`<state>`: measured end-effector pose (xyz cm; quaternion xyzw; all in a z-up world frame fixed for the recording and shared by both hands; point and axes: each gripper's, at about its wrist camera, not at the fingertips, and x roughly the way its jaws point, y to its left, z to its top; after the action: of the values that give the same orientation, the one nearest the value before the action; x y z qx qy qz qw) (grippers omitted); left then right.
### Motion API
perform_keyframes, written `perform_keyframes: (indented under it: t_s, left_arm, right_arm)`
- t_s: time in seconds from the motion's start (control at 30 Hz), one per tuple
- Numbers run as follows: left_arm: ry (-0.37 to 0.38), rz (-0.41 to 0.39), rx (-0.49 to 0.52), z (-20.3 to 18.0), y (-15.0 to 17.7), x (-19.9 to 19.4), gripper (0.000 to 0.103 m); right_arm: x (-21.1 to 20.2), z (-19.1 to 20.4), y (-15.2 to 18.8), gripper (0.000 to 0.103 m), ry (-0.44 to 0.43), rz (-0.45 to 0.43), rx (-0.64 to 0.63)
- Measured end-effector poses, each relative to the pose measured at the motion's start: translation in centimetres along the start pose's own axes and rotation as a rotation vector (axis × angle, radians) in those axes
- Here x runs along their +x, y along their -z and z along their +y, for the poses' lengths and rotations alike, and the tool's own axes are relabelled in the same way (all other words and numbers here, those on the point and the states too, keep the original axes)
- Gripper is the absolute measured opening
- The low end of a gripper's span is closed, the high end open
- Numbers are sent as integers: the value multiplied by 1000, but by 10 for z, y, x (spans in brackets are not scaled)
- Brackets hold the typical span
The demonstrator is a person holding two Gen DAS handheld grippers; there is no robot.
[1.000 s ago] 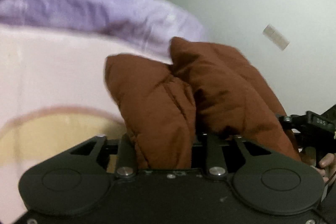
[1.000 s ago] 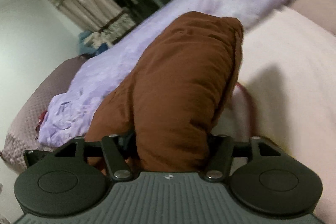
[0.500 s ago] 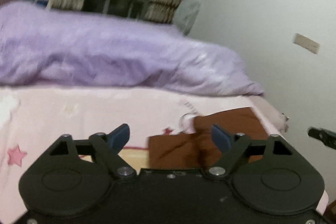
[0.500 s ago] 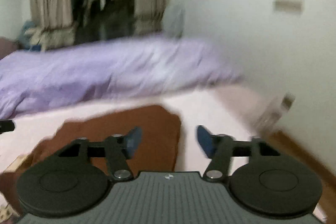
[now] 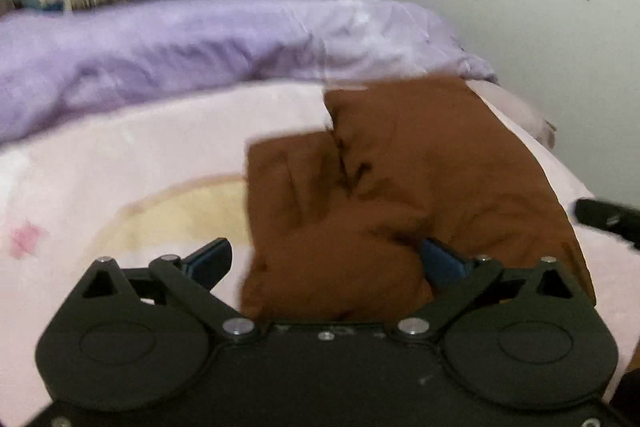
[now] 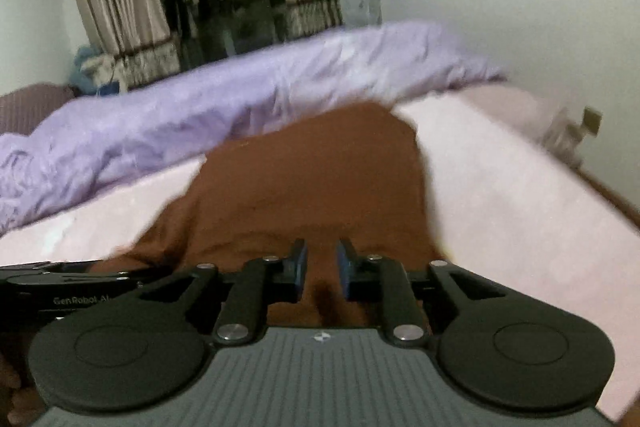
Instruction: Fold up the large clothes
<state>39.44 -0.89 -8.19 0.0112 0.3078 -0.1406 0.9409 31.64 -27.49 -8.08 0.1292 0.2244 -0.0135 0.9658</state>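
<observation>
A brown padded garment (image 5: 420,155) lies rumpled on the pink blanket (image 5: 140,155) of a bed. My left gripper (image 5: 326,259) hovers over its near edge with jaws opening wide; brown fabric lies between the blue pads (image 5: 212,259), which do not squeeze it. In the right wrist view the same garment (image 6: 320,179) stretches away from my right gripper (image 6: 322,263). Its jaws are closing and stand narrow, with a creased fold of brown fabric pinched between the pads (image 6: 300,263). Each gripper shows as a black bar at the edge of the other's view.
A crumpled purple duvet (image 5: 200,39) runs along the far side of the bed. Behind it hang striped curtains (image 6: 120,7) around a dark window. A white wall (image 5: 520,27) with a socket plate borders the bed on the right. Part of a hand (image 6: 12,379) shows at lower left.
A second ago both grippers held thick folds of the garment raised. It now lies on the blanket; the left jaws have spread wide and let go, the right jaws have narrowed.
</observation>
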Motion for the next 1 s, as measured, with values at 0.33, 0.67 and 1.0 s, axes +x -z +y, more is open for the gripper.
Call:
perform_keyframes:
  t_s: [0.33, 0.67, 1.0]
  left_arm:
    - [-107, 73, 108, -44, 33, -32, 103]
    - [-68, -13, 48, -69, 78, -101, 103]
    - [-61, -102, 99, -101, 93, -178, 103]
  right_arm:
    - [33, -13, 58, 34, 127, 100, -21]
    - [-67, -3, 60, 80, 163, -3, 2]
    - [-124, 1, 80, 84, 189, 10, 4]
